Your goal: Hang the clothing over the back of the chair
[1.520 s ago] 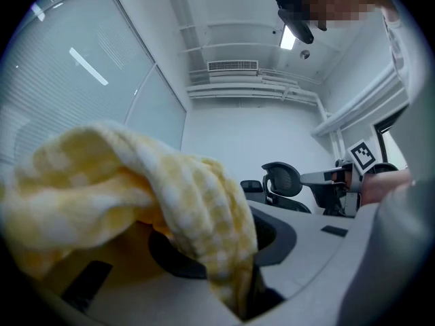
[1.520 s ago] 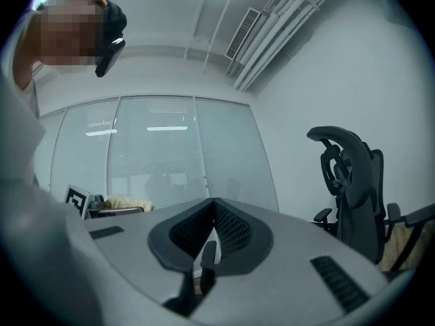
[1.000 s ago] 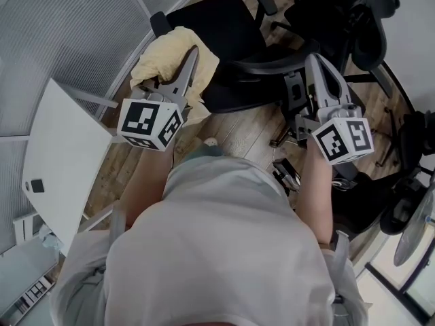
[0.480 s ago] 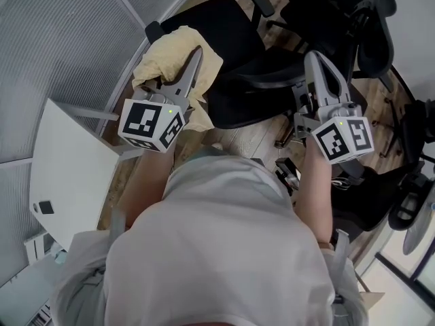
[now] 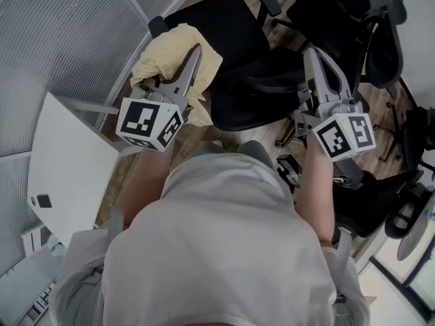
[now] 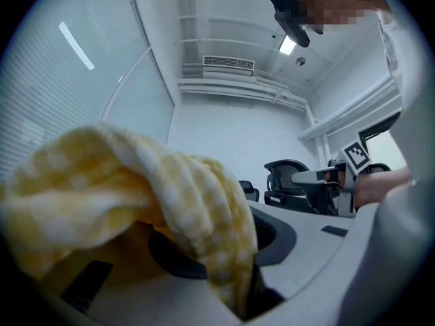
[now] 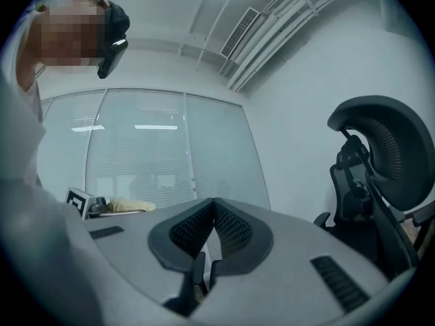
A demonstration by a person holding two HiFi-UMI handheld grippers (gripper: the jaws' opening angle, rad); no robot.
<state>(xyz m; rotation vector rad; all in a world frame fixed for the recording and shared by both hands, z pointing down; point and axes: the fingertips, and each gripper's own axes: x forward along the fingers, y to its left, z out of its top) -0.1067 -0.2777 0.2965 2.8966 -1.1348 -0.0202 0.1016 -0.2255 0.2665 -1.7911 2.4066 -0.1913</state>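
Nearest, the left gripper [image 5: 192,54] has its jaws clamped on the bunched yellow checked clothing [image 5: 162,58], which hangs in the air off their tips. The right gripper [image 5: 315,56] alongside has its jaws closed on nothing. Just beyond, the black chair back [image 5: 262,99] curves between the two, to the right of the cloth, so the left gripper looks best placed to swing it across over the top edge.

Black office chair [image 5: 224,26] stands directly ahead. Blinded glass wall [image 5: 68,32] and white table [image 5: 68,161] close the left, clustered office chairs [image 5: 353,19] the right. Wood floor [image 5: 207,134] lies open between.
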